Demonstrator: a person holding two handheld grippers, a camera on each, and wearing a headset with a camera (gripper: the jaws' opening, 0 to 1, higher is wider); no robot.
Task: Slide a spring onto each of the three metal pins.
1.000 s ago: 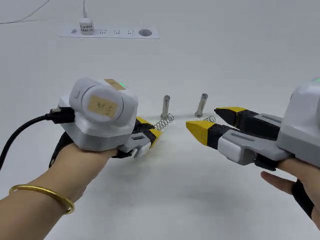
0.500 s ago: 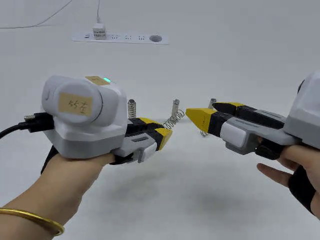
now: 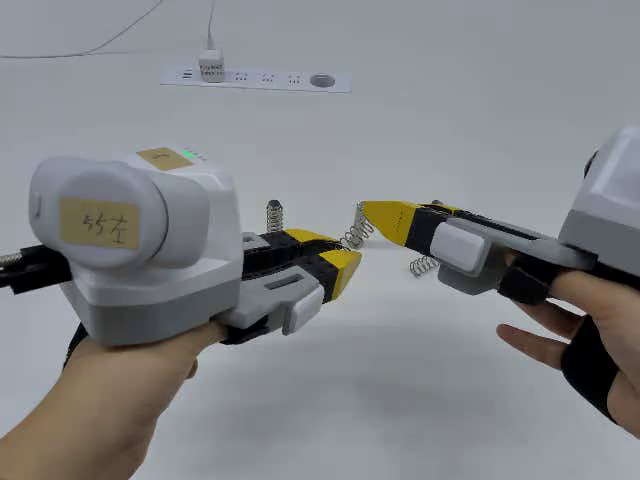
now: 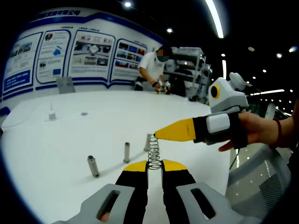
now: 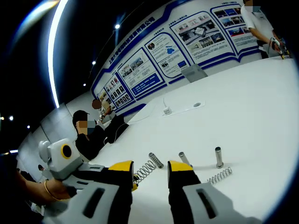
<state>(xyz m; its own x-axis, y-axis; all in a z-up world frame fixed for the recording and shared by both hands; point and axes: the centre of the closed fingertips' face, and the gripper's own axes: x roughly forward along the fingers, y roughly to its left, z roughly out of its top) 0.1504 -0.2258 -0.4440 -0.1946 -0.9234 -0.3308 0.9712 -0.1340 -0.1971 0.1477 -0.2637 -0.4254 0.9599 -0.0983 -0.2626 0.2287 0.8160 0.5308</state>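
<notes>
Right claw (image 3: 385, 220) now nearer, tip beside the held spring (image 3: 355, 235)

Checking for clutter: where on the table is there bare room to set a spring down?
Bare table between the power strip and the pins, and the near stretch below both grippers. Crowded at the pins: left gripper holding a spring, right gripper open beside it, a loose spring by them.

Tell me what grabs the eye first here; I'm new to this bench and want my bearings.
Centre stage, the left gripper pinches a spring that stands up from its jaws, with the right gripper's yellow tip close to its top. On the table beyond, one pin already wears a spring, and a loose spring lies by a bare pin.
</notes>
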